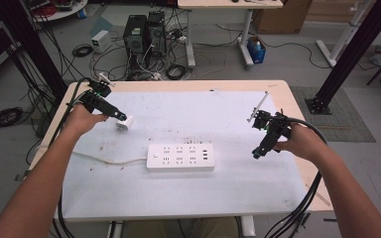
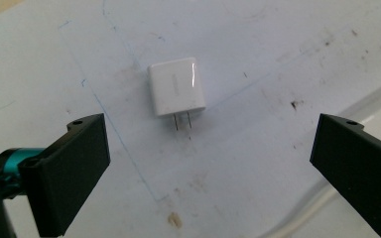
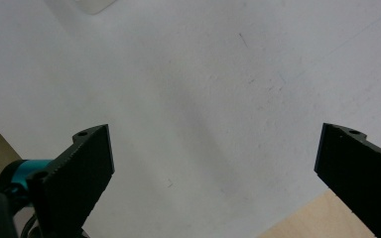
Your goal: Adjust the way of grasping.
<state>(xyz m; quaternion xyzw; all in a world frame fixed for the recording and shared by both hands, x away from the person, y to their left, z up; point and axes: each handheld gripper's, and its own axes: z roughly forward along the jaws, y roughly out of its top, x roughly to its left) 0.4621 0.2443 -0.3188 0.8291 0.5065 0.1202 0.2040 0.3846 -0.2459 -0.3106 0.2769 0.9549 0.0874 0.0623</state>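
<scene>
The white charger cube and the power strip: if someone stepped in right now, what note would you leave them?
Left gripper: open, poised just over the white charger cube, fingers wide apart and not touching it.
Right gripper: open, holding nothing, over the bare mat at the table's right.
The charger cube lies flat on the white mat, its two prongs pointing toward the left gripper's camera.
The power strip sits mid-table, sockets up, none occupied, cord running off left.
Done: nothing gripped yet.
Left, probably: close on the cube, lift it, push it into a socket, perhaps steadying the strip with the right gripper.
</scene>
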